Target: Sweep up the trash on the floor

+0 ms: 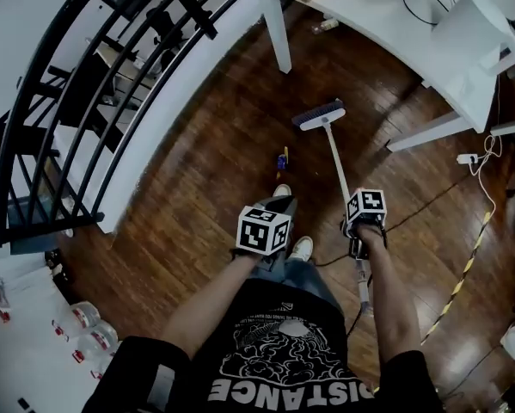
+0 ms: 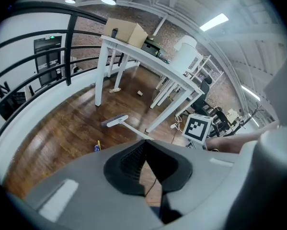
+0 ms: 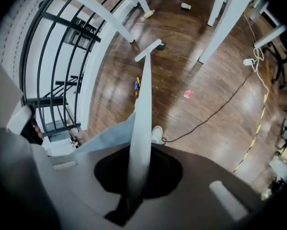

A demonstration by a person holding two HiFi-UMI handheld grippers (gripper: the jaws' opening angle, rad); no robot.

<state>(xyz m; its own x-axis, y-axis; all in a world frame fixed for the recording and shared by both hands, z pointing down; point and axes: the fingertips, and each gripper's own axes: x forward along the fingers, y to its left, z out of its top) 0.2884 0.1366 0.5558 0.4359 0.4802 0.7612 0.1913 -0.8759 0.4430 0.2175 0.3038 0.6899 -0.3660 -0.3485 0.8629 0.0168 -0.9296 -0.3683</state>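
Right gripper [image 3: 139, 174] clamps the broom handle [image 3: 144, 104], whose head [image 1: 319, 114] sits at one o'clock of the blue-and-yellow trash [image 1: 282, 160], left gripper [image 2: 144, 145] pinched shut on nothing; sweeping looks barely begun, and next that head needs dragging back across the trash.

Head view: high up, facing steeply down past the person's black shirt [image 1: 283, 351] to the wood floor [image 1: 197, 170].
Left tool view: rides the left tool [image 2: 144, 145], low, facing out across the floor toward the white table [image 2: 133, 51].
Right tool view: rides the right tool [image 3: 137, 157], sighting down the broom handle [image 3: 144, 104] at the floor.
All three share the broom head [image 1: 319, 114], black railing [image 1: 94, 101] and blue-yellow scrap [image 1: 282, 160].
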